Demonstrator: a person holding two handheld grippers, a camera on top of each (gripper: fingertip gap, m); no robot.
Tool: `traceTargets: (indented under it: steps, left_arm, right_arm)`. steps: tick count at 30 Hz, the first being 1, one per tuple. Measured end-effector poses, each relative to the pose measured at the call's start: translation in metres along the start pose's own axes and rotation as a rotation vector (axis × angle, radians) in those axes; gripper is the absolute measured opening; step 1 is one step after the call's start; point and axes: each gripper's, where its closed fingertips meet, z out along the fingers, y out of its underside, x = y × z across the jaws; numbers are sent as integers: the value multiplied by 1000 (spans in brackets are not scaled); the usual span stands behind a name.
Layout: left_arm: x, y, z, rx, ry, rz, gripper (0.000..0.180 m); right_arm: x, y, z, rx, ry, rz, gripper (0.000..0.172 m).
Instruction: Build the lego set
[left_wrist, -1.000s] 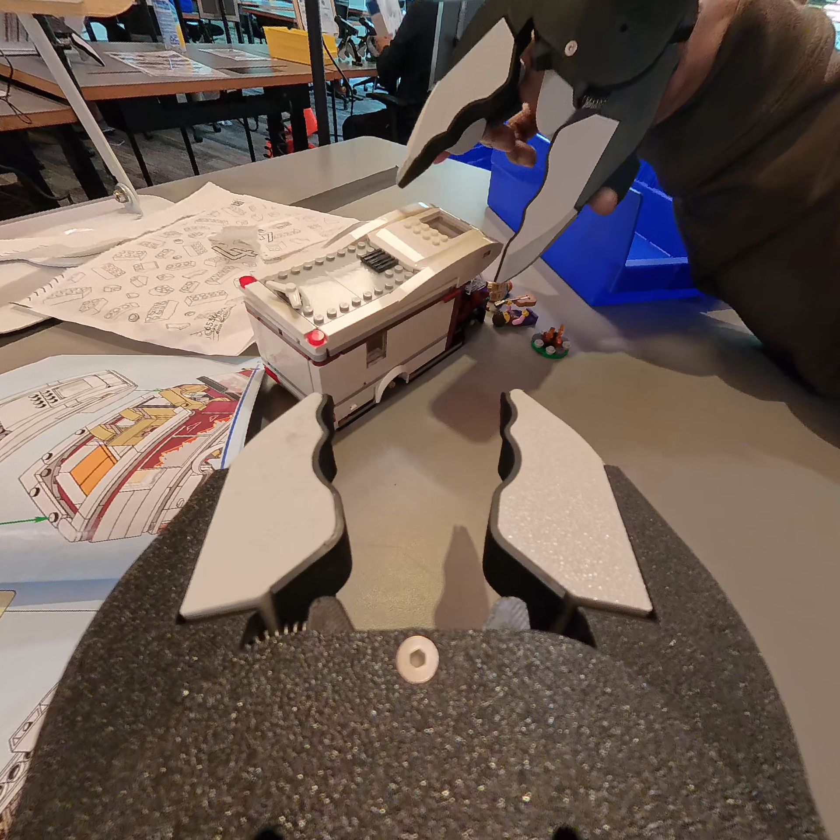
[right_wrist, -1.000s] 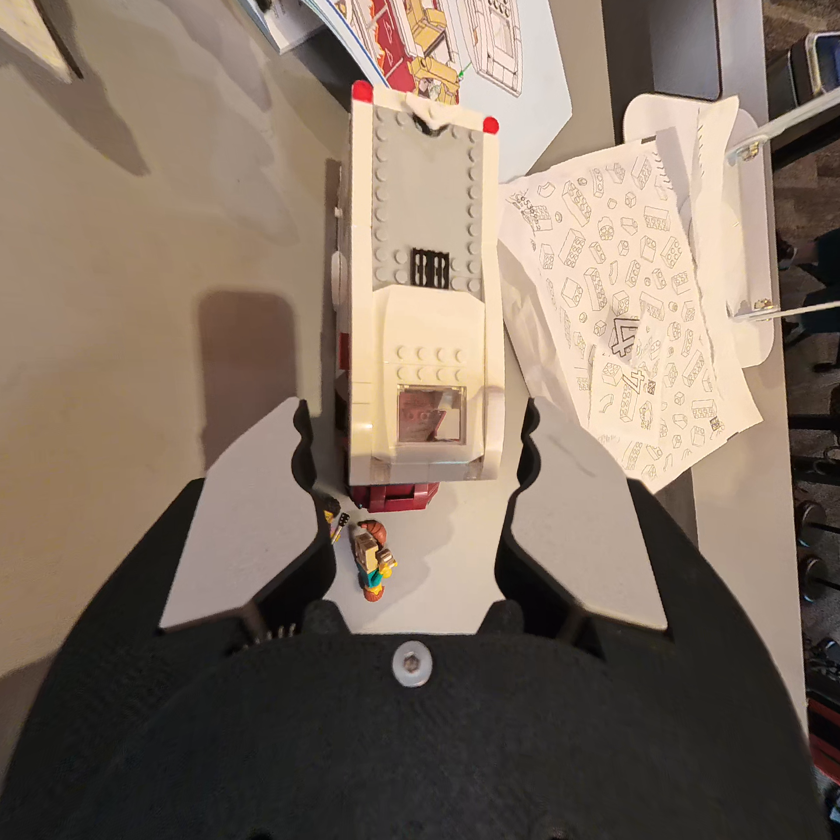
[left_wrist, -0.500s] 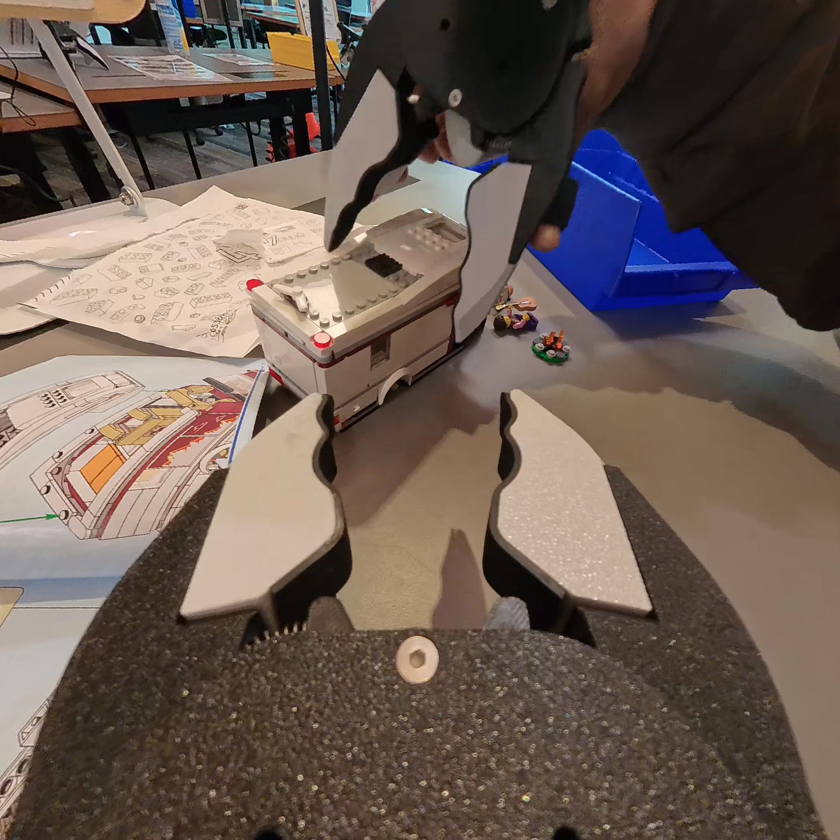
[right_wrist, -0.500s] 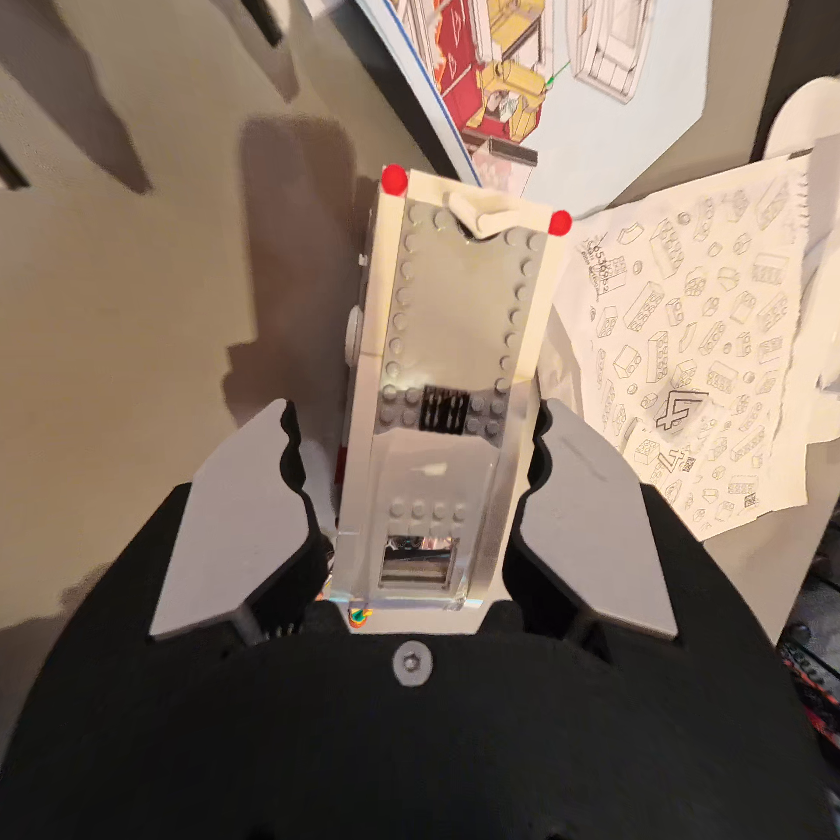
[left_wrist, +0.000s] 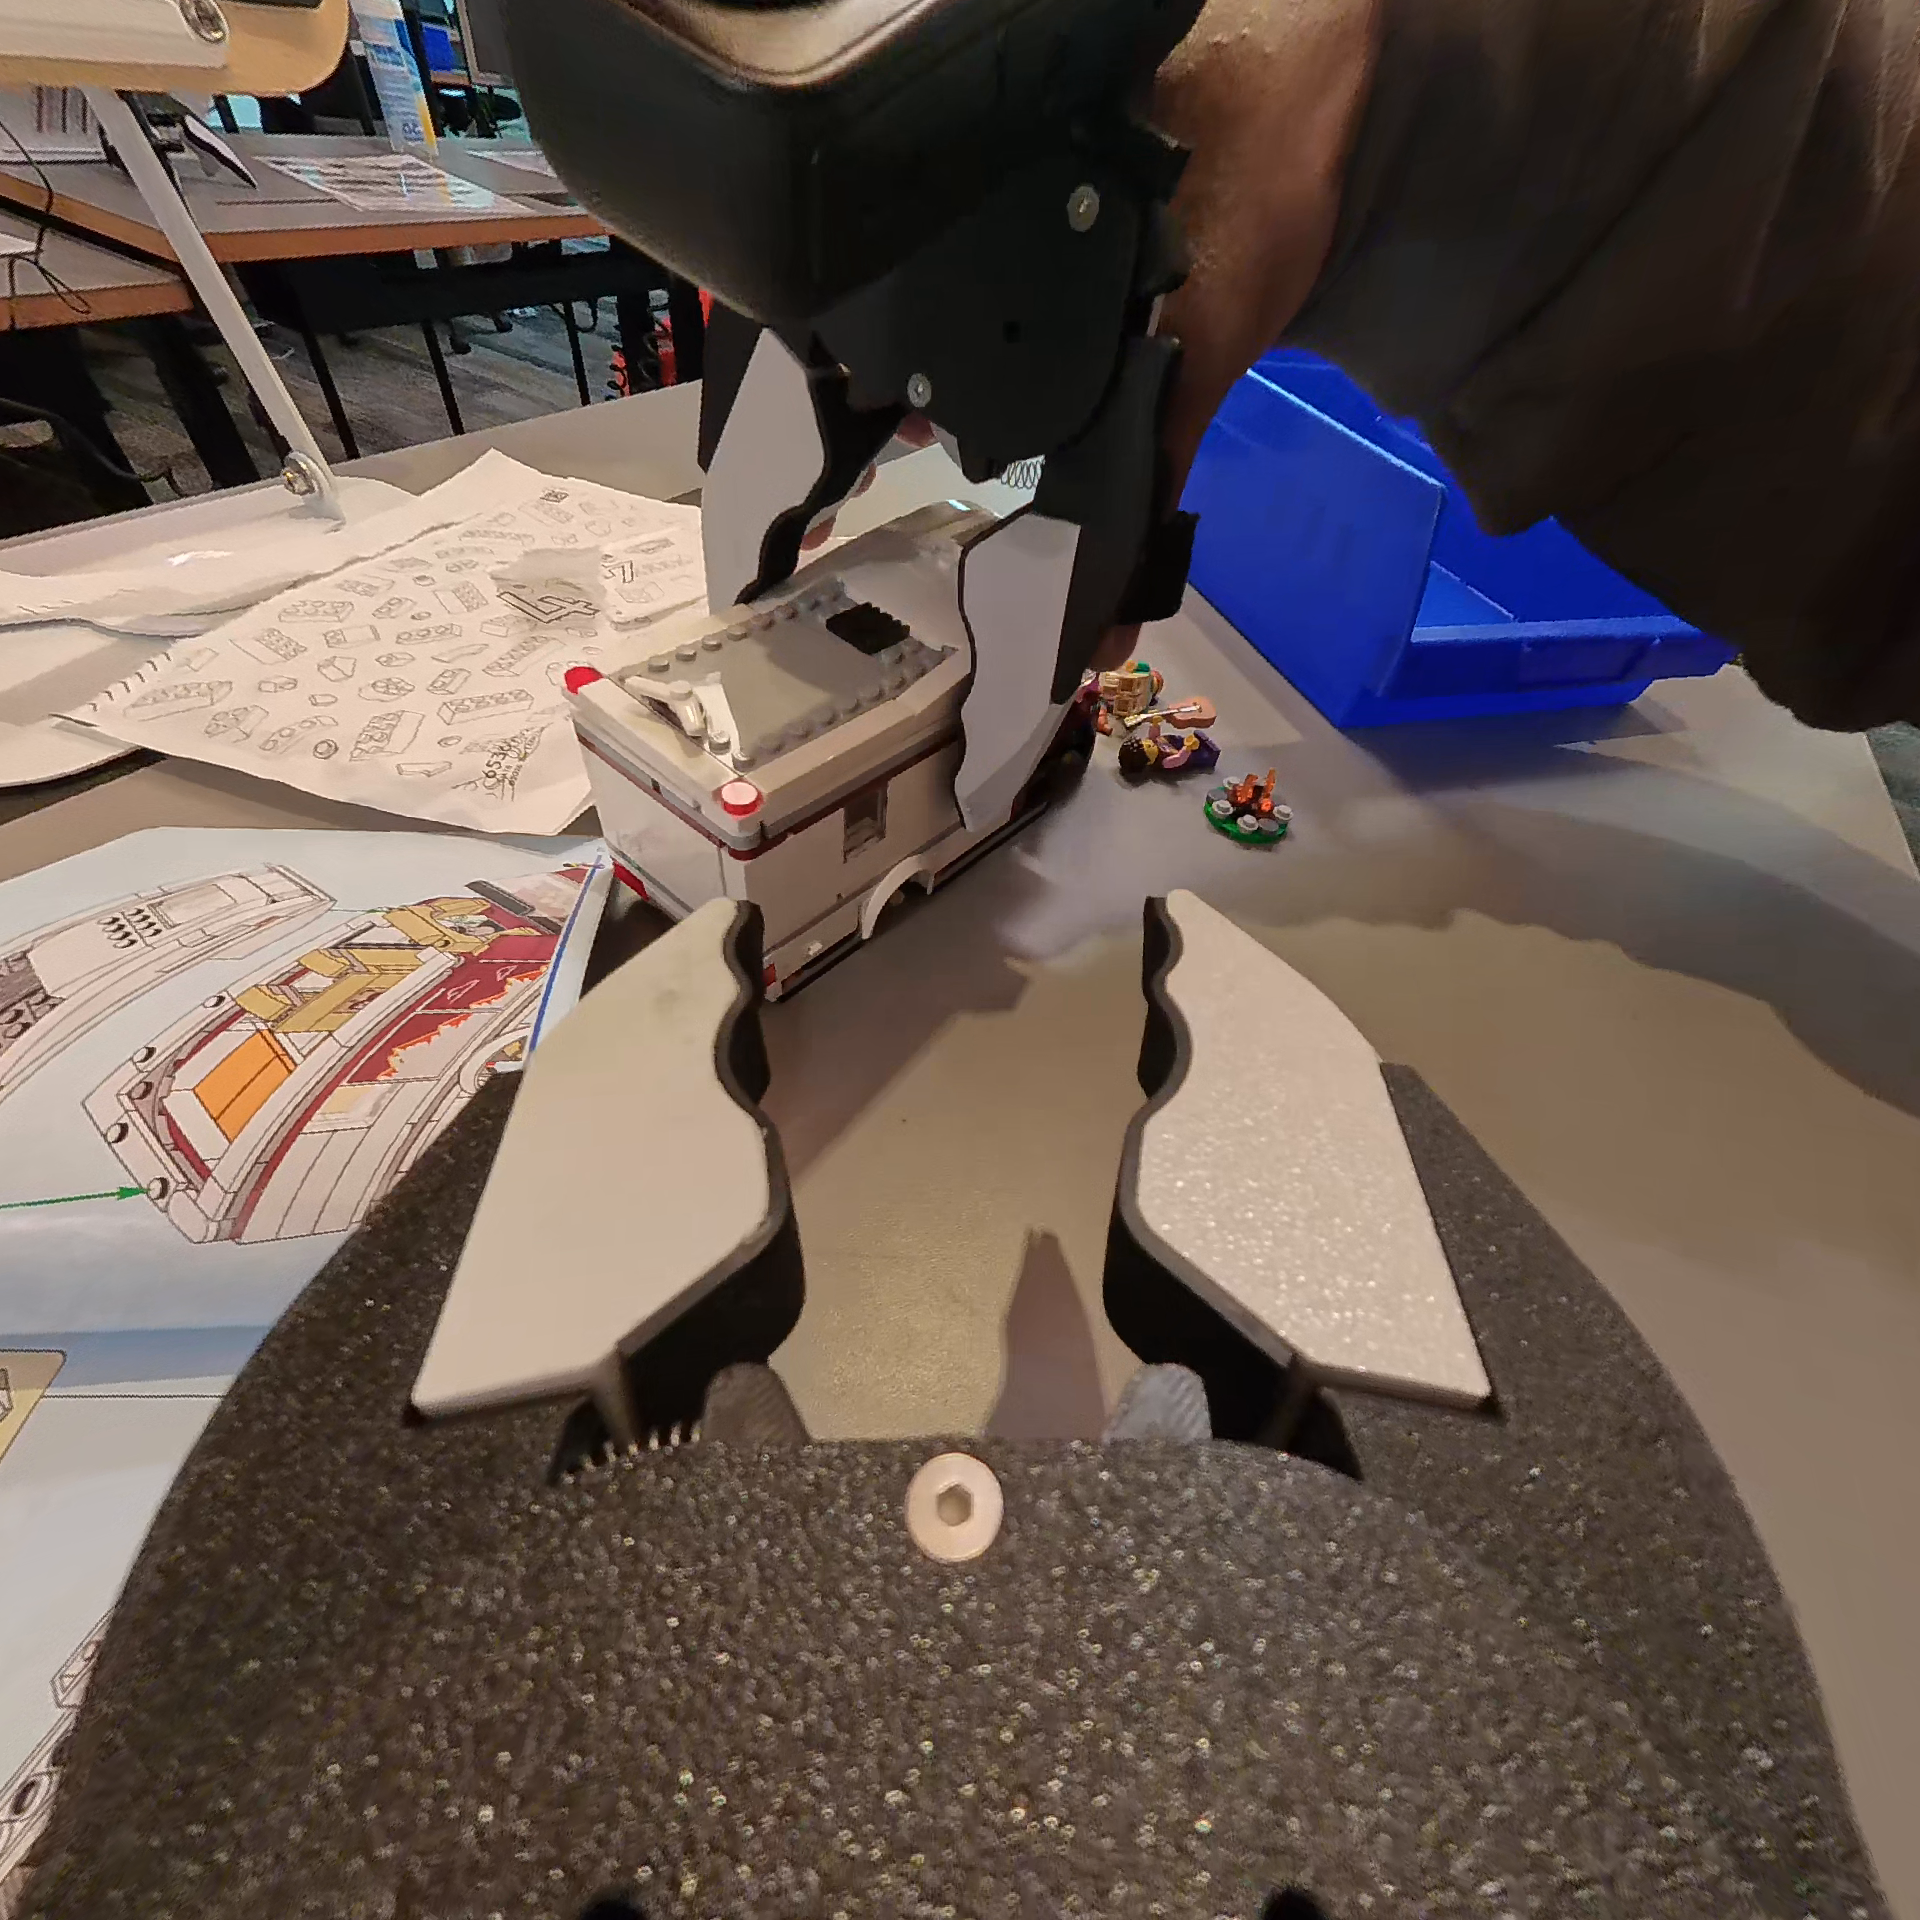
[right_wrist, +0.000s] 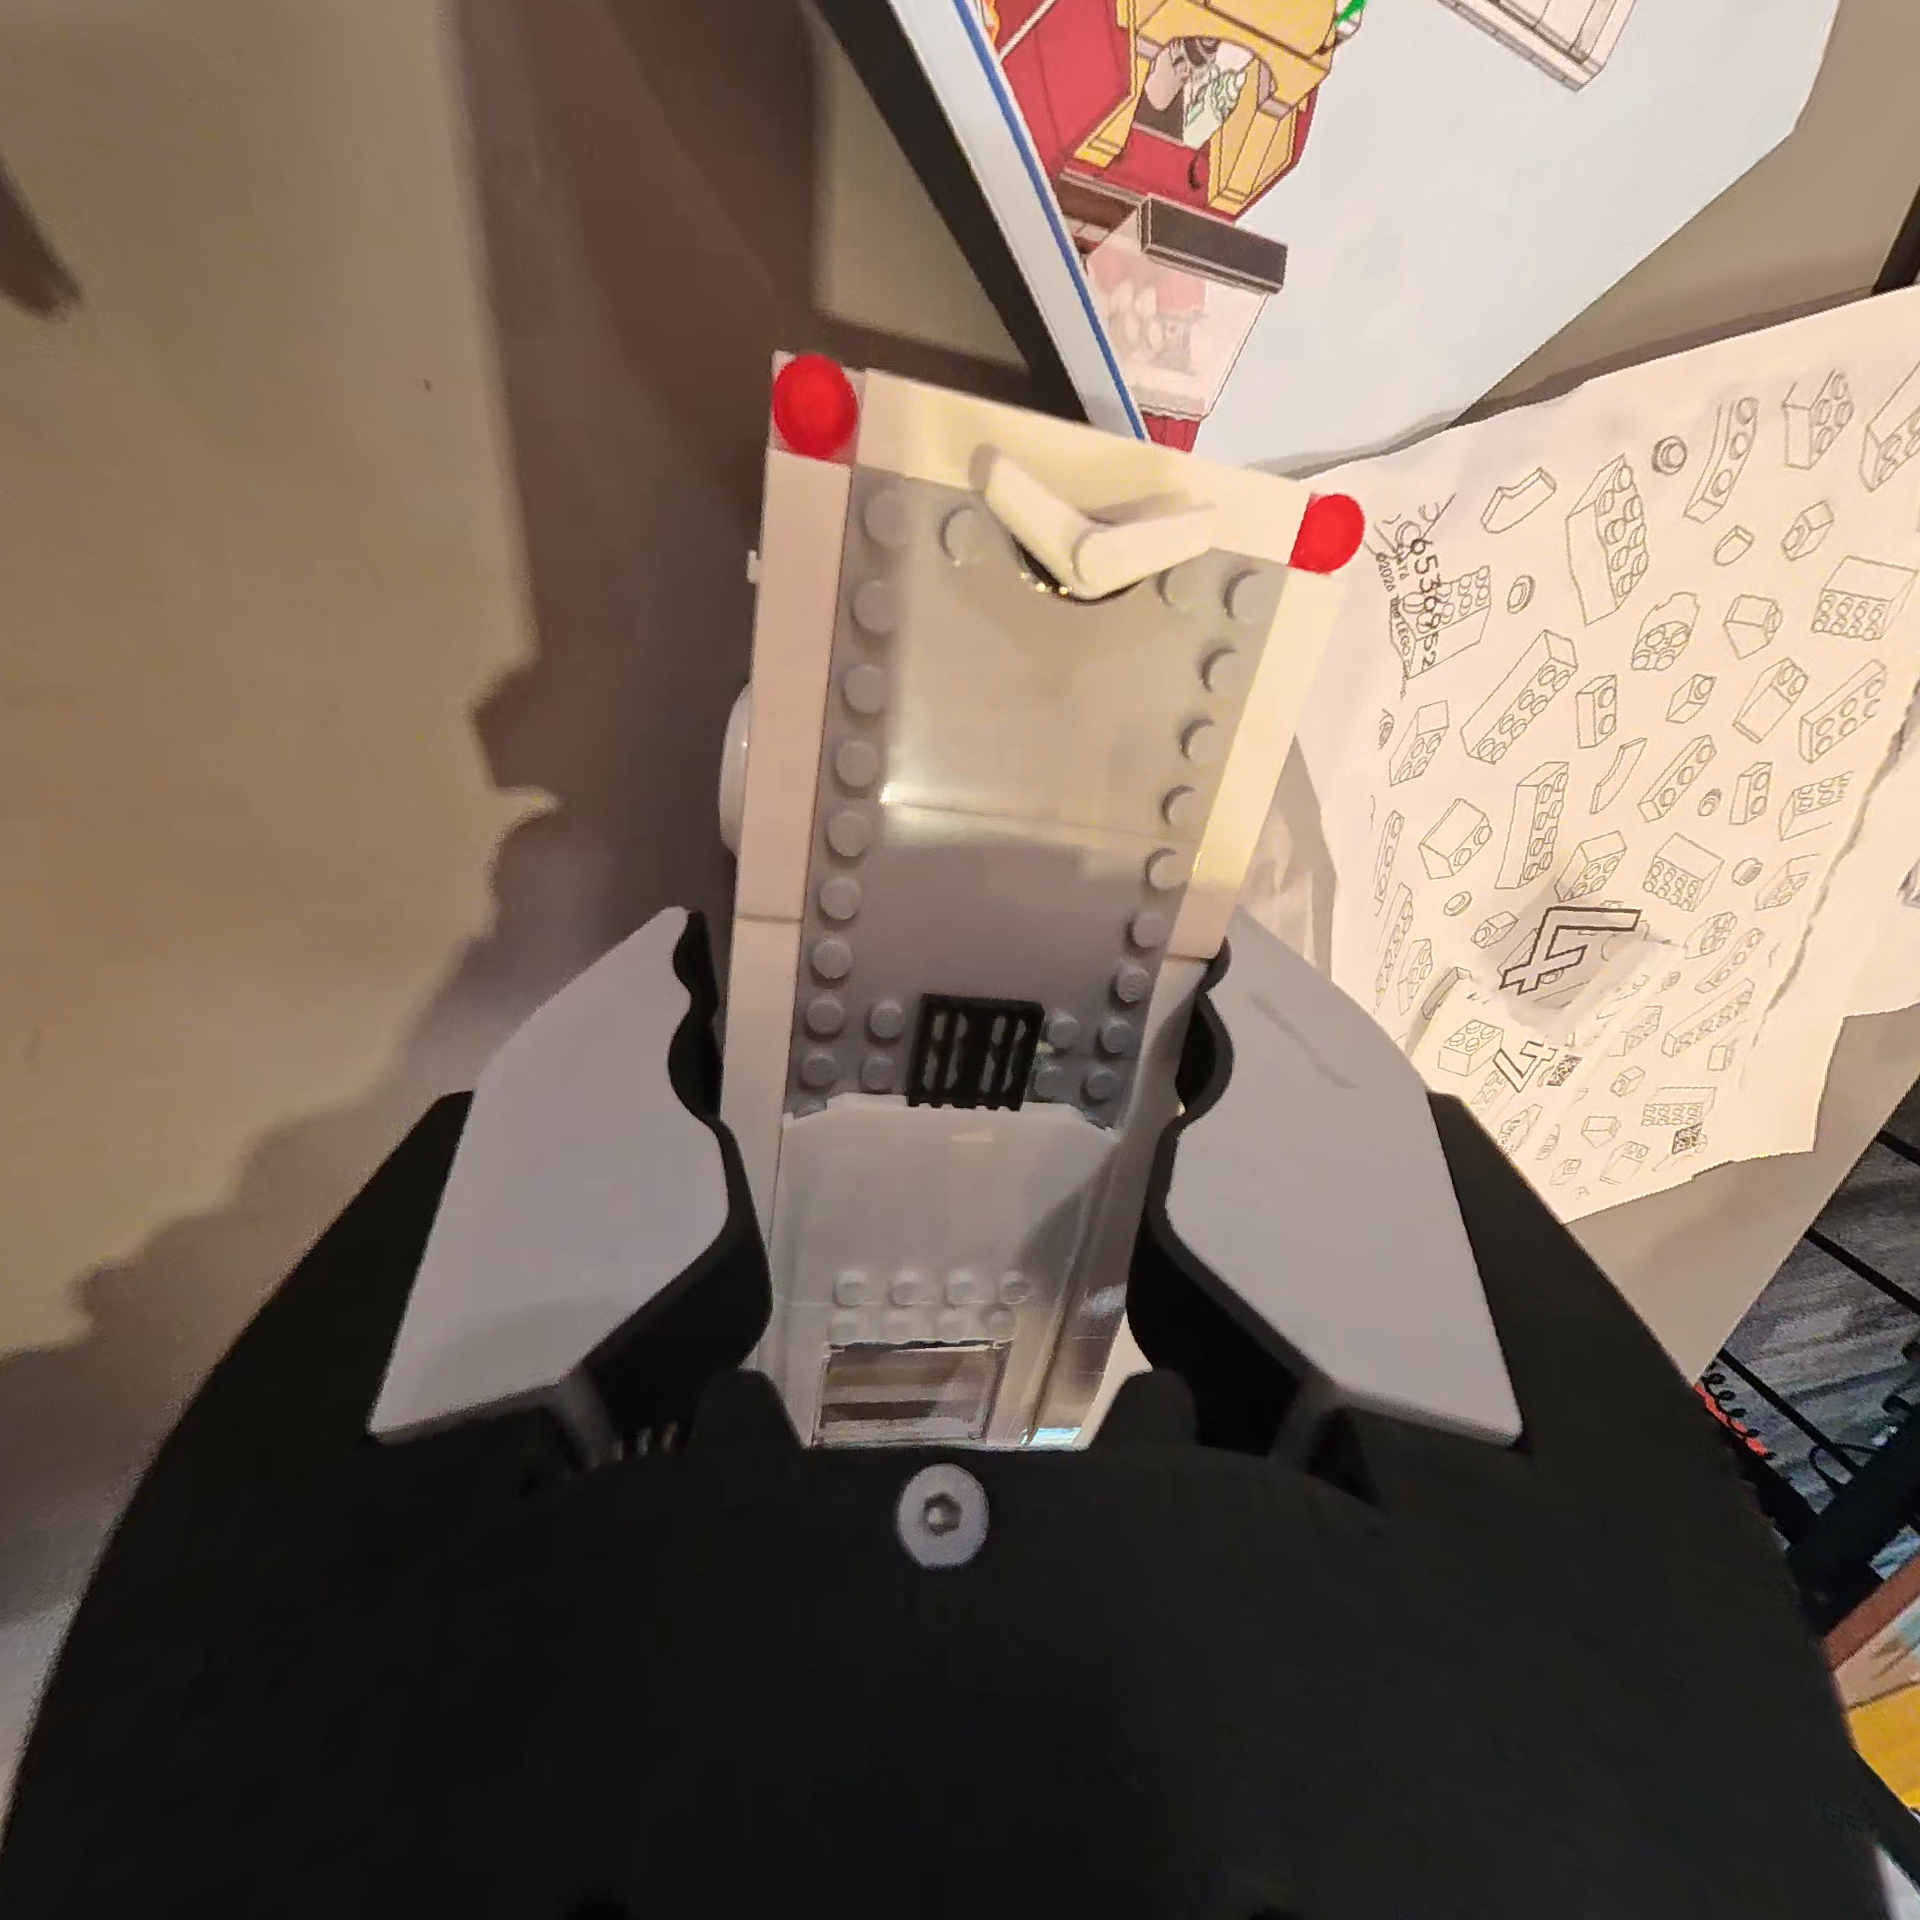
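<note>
A: Right gripper (right_wrist: 951, 1039) first. What's between its fingers?

B: The white brick-built camper van with the grey studded roof (right_wrist: 1018, 790). From my right wrist view the fingers (right_wrist: 582, 1174) straddle its cab end, one on each long side wall, and both look pressed against it. The left wrist view agrees: the gripper comes down from above, one finger on the far side, one on the near side.

A: And the van itself?

B: Standing on the grey table (left_wrist: 1455, 1143), red round studs at its rear corners, rear end beside the colour instruction booklet (left_wrist: 260, 1039) (a white sheet printed with brick outlines (left_wrist: 343, 675) lies on its other side).

A: Left gripper (left_wrist: 951, 997)?

B: Jaws apart, nothing between them but table. Its left fingertip sits near the van's rear corner; I cannot tell if it touches.

A: Anything else nearby?

B: Small toy figures (left_wrist: 1153, 717) and a tiny campfire piece (left_wrist: 1247, 810) past the cab, then a blue plastic bin (left_wrist: 1403, 582).
</note>
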Motion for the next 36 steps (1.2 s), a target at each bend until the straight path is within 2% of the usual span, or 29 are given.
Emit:
traceTargets:
  steps: [12,20,31,36]
  left_arm:
    - [8,-5,-1,15,18,12,70]
    - [6,-7,-2,30,8,9,70]
    - [2,-10,-15,56,-32,13,70]
    - [-3,-6,-30,70,-74,13,70]
  right_arm:
    - [0,10,-14,-25,74,-5,85]
    - [-27,14,-30,-45,95,-65,84]
    - [-79,-2,-30,-40,34,-222,84]
    - [-79,-6,-28,-35,33,-247,85]
